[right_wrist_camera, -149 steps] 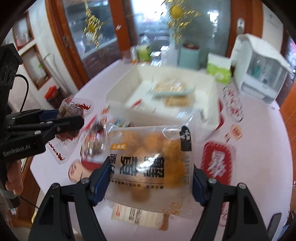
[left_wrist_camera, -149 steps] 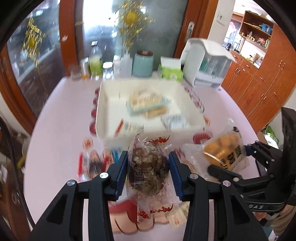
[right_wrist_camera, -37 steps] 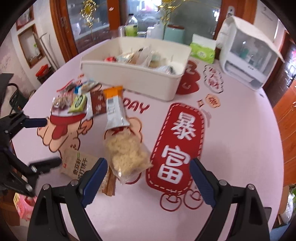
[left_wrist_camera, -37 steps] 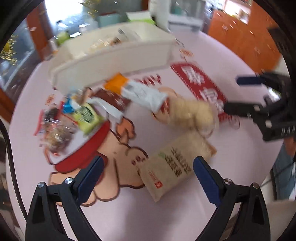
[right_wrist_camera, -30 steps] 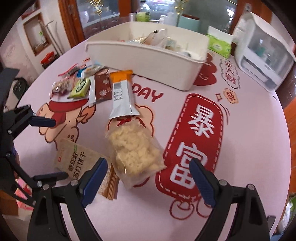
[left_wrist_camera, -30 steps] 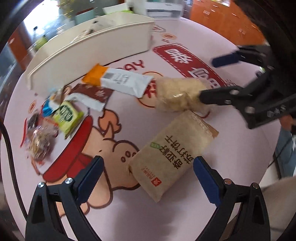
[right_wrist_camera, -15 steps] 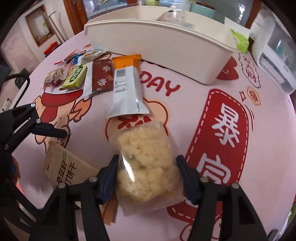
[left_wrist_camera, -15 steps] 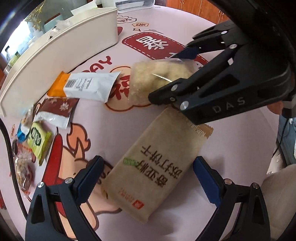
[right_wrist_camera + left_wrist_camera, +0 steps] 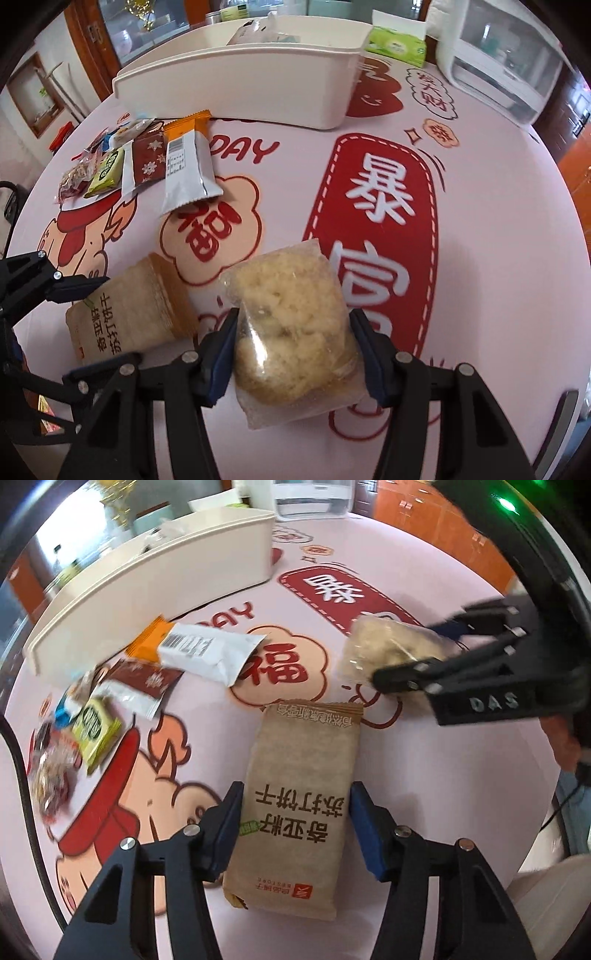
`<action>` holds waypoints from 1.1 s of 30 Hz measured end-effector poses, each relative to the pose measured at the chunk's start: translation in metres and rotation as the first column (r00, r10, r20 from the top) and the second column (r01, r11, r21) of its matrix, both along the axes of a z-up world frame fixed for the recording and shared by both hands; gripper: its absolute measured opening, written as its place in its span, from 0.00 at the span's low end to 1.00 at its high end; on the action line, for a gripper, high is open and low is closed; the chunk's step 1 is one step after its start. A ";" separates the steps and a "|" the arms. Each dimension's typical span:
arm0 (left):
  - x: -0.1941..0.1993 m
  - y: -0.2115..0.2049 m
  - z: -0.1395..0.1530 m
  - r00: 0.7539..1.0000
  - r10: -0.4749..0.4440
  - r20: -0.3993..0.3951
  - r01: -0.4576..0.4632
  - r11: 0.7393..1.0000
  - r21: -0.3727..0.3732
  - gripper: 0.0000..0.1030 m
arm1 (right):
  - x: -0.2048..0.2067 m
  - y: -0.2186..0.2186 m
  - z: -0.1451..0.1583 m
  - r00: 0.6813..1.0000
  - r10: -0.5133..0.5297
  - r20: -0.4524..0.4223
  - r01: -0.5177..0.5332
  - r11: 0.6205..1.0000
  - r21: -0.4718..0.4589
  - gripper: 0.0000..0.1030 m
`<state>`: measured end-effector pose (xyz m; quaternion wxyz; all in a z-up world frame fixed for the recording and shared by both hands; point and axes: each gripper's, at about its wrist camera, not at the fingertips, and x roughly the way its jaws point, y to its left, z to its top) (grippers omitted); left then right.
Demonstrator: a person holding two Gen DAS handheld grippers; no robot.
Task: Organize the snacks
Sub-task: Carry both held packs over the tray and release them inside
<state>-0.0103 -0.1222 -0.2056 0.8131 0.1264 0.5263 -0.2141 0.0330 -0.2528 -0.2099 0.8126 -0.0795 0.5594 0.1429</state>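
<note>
Your left gripper (image 9: 295,819) has just closed its jaws onto the brown cracker packet (image 9: 299,808) lying on the pink table (image 9: 443,775), well in front of the white bin (image 9: 155,576) — your right gripper (image 9: 291,350), just beside it, is clamped on the clear bag of pale crumbly snack (image 9: 291,332).

cracker pack (image 9: 300,797): matt kraft paper | puffed snack bag (image 9: 295,332): glossy clear plastic | bin (image 9: 258,85): smooth, likely plastic

2 tools (image 9: 295,827), 1 bin (image 9: 258,77), ~8 snack pkts (image 9: 188,166)
</note>
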 end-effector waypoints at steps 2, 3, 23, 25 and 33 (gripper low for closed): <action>0.002 0.004 0.002 0.999 0.042 -0.027 -0.043 0.999 -0.018 0.53 | -0.003 -0.003 0.001 1.000 -0.013 -0.013 0.013 1.000 0.005 0.56; 0.001 0.005 0.002 0.998 0.058 -0.036 -0.059 0.998 -0.025 0.53 | -0.002 -0.005 0.002 0.999 -0.024 -0.027 0.024 1.000 0.009 0.56; 0.006 0.009 0.087 0.980 0.153 0.124 -0.142 0.986 -0.092 0.53 | -0.033 -0.020 0.050 0.996 -0.058 0.065 0.052 0.995 0.089 0.55; 0.015 0.006 0.104 0.976 0.158 0.152 -0.145 0.985 -0.095 0.53 | -0.031 -0.022 0.059 0.994 -0.072 0.078 0.063 0.991 0.115 0.55; 0.047 0.027 0.180 0.938 0.216 0.272 -0.188 0.974 -0.127 0.53 | -0.019 -0.023 0.104 0.983 -0.108 0.151 0.073 0.973 0.220 0.55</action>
